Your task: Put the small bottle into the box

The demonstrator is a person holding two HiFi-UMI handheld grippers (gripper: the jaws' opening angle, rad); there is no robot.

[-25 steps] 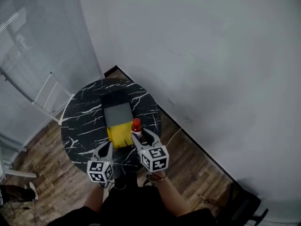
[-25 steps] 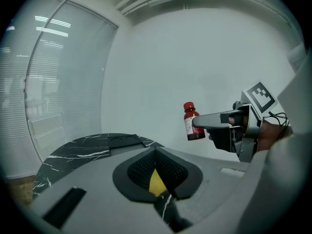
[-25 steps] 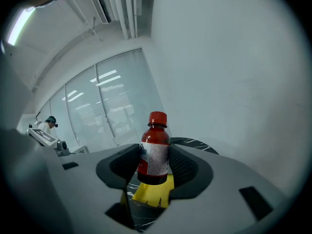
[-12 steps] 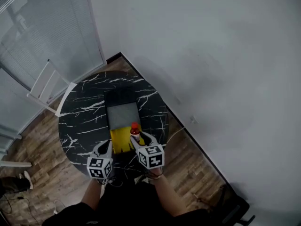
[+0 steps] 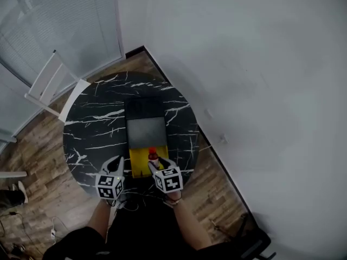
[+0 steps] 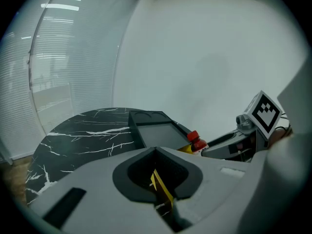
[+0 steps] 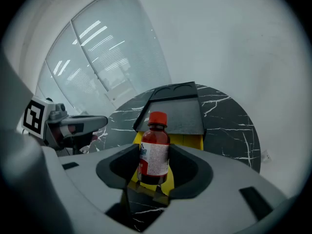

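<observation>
At the upper left of the head view, slatted window blinds [image 5: 49, 20] and a white chair [image 5: 51, 88] stand beside a round black marble table [image 5: 92, 129]. Wood floor [image 5: 38, 161] shows around it. At frame centre a dark open box [image 5: 145, 131] lies lengthwise on the table, with its yellow flap [image 5: 138, 158] folded out toward the bottom edge. A plain white wall [image 5: 244, 64] fills the right half.

At lower centre, the left gripper [image 5: 118, 161] sits just left of the flap. Its own view shows the jaws closed tip to tip. A yellow sliver shows through the slit, probably the flap lying beneath rather than anything gripped.

Just right of it, the right gripper [image 5: 156, 163] clamps the small bottle [image 5: 153, 156], with both pads pressed on its sides. The bottle hangs above the yellow flap, at the box's near end and not inside the box.

From above, only the bottle's red cap can be seen. The right gripper view adds its dark reddish body and white label. The left gripper view shows the cap at mid-right, beyond the other gripper's jaw.

The bottle stands upright, its long axis vertical and its cap on top.
</observation>
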